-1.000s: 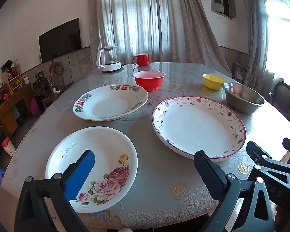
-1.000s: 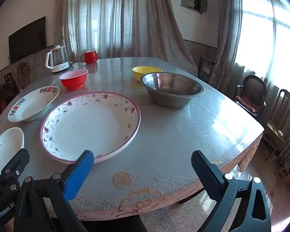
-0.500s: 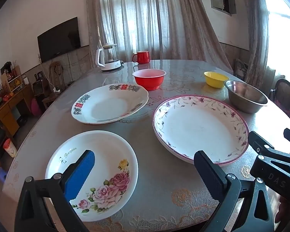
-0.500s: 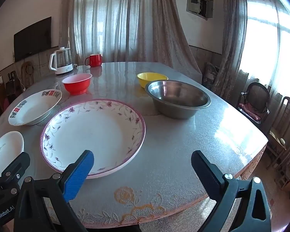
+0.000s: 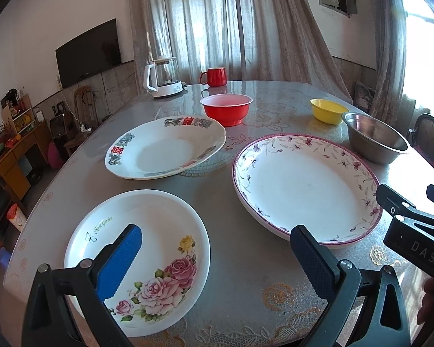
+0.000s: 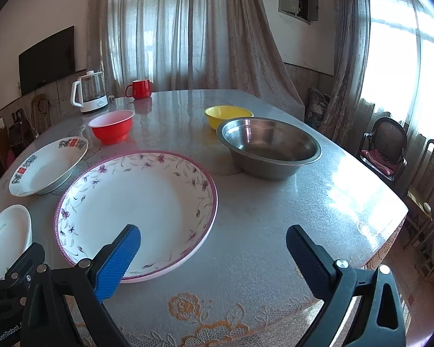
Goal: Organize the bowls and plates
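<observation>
Left tool point(image 5: 217, 256): yours, jaws wide, empty, above rose plate point(image 5: 147, 248).
Right tool point(image 6: 212, 253): wide, empty, near big plate point(image 6: 136, 205).
Bowls: red bowl point(image 6: 111, 125), yellow bowl point(image 6: 228, 115), steel bowl point(image 6: 270, 147) apart on table point(image 6: 318, 202).

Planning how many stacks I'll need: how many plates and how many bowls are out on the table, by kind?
Plates: 3 (rose plate, red-symbol plate, purple-rimmed plate)
Bowls: 3 (red bowl, yellow bowl, steel bowl)
Total: 6
</observation>
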Demonstrator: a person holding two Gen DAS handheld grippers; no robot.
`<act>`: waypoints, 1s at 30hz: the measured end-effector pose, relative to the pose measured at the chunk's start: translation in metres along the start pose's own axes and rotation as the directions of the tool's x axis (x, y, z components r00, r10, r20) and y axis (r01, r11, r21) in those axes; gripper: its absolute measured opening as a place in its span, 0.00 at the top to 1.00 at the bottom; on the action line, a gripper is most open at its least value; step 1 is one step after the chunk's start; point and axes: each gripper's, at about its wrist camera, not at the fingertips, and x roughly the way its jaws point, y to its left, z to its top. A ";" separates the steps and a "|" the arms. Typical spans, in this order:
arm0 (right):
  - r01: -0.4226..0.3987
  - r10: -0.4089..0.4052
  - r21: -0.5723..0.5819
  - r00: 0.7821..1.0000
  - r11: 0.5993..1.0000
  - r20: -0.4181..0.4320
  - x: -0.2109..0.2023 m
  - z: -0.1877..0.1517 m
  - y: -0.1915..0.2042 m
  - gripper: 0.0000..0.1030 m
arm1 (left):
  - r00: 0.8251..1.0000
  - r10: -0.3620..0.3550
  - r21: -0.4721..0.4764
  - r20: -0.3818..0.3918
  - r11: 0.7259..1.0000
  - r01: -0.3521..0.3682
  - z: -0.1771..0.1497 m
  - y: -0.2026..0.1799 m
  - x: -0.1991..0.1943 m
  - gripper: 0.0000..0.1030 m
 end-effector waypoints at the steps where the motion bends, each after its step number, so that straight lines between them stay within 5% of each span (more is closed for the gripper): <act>1: -0.002 0.002 0.001 1.000 1.000 0.002 0.000 0.000 0.000 0.01 | 1.000 -0.001 0.000 -0.002 1.000 0.001 0.000 0.000 0.001 0.00; 30: -0.026 0.025 0.039 1.000 0.999 0.010 0.003 0.010 -0.020 0.01 | 0.999 -0.027 0.018 -0.026 0.999 0.027 0.004 -0.007 0.004 0.00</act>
